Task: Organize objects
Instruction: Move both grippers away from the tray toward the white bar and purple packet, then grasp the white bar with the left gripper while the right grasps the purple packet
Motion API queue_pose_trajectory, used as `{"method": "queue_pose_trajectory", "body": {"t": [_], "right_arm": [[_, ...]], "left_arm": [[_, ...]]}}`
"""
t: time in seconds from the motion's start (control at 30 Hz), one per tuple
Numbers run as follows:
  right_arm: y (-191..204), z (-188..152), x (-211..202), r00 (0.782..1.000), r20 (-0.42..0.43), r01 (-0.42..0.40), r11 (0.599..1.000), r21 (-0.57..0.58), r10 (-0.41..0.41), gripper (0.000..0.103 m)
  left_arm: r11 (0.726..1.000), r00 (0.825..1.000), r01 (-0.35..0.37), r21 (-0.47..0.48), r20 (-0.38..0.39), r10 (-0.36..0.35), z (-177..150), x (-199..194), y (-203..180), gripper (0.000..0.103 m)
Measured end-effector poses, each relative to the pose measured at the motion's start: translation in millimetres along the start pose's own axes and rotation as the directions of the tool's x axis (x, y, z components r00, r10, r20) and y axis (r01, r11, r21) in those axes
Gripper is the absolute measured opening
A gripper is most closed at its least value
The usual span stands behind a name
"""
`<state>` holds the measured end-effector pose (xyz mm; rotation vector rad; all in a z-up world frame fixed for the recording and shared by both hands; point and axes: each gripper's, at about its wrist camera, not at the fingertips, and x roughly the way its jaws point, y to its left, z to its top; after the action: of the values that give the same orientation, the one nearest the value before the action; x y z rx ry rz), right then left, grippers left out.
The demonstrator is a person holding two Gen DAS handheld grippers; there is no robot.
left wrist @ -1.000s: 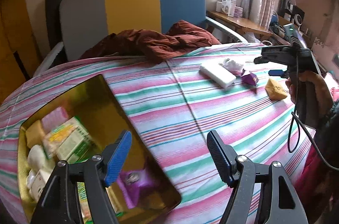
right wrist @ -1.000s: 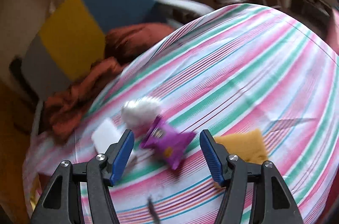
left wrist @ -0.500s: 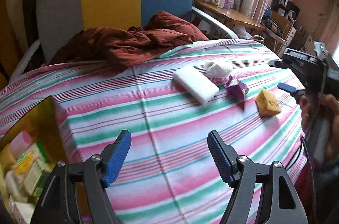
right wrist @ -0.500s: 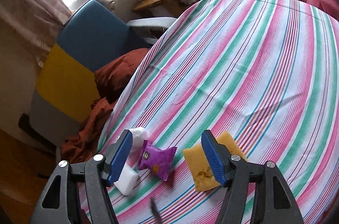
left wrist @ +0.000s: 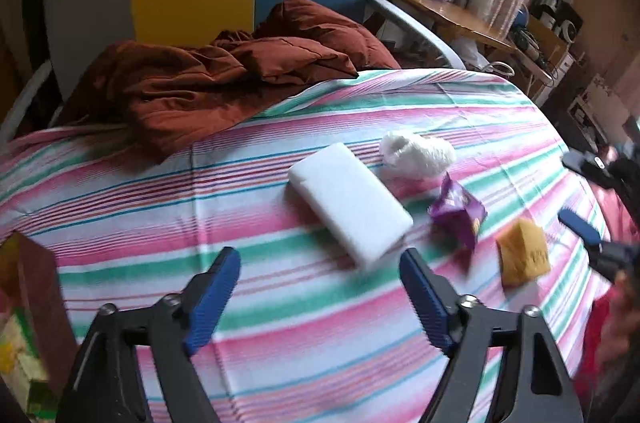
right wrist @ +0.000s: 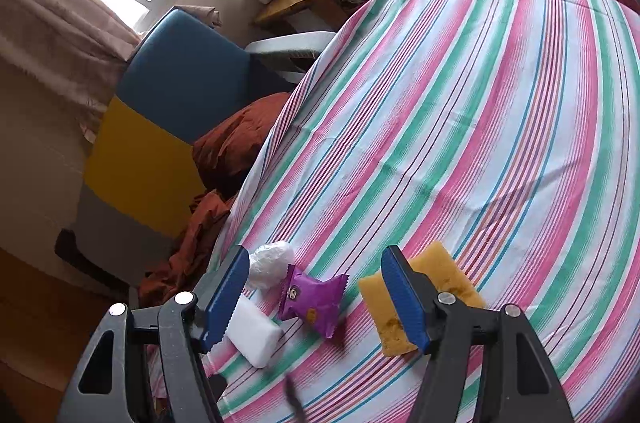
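On the striped tablecloth of the bench [left wrist: 280, 303], a white rectangular foam block [left wrist: 350, 203], a purple crinkled snack packet [right wrist: 312, 297] and a yellow sponge [right wrist: 448, 275] lie near together, probably waiting for sorting. The left tool [left wrist: 320, 297] is apart and empty before the block. The right tool [right wrist: 314, 297] is also apart, above the packet, which seems its target.

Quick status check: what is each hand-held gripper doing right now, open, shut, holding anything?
Left hand-held gripper: open, holding nothing, above the striped cloth near the white block.
Right hand-held gripper: open, holding nothing, purple packet seen between its fingers.

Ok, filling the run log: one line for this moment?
left claw open | right claw open | white block, purple packet on table
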<state>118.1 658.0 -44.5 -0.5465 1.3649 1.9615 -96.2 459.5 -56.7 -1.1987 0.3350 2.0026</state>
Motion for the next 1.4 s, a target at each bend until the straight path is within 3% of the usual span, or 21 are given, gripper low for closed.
{"method": "queue_pose_trajectory", "body": {"t": [0.4, 0.67, 0.93, 1.27, 1.4], "right_arm": [[8.1, -3.0, 2.9, 0.999, -0.031, -0.022, 0.999, -0.040, 0.021, 0.071], [14.8, -7.8, 11.0, 0.998, -0.066, 0.005, 0.995, -0.103, -0.012, 0.071], [22.6, -14.4, 22.4, 0.994, -0.091, 0.051, 0.982, -0.183, -0.068, 0.071], [27.2, -19.8, 38.3, 0.983, -0.110, 0.115, 0.959, -0.259, -0.147, 0.071], [36.3, -24.7, 43.9, 0.977, -0.092, 0.151, 0.930, -0.335, -0.192, 0.071]], "left_arm": [[0.999, 0.999, -0.046, 0.008, 0.000, 0.046, 39.6, 49.3, -21.6, 0.085], [0.999, 0.998, -0.046, 0.028, -0.047, 0.048, 41.5, 78.3, -19.7, 0.080], [1.000, 1.000, 0.012, 0.015, -0.025, -0.012, 31.4, 72.5, -11.6, 0.069], [0.998, 0.998, 0.043, 0.038, -0.043, -0.042, 7.0, 52.9, 4.0, 0.067], [0.997, 0.997, 0.054, 0.062, -0.058, -0.051, -8.1, 41.5, 10.4, 0.067]]}}
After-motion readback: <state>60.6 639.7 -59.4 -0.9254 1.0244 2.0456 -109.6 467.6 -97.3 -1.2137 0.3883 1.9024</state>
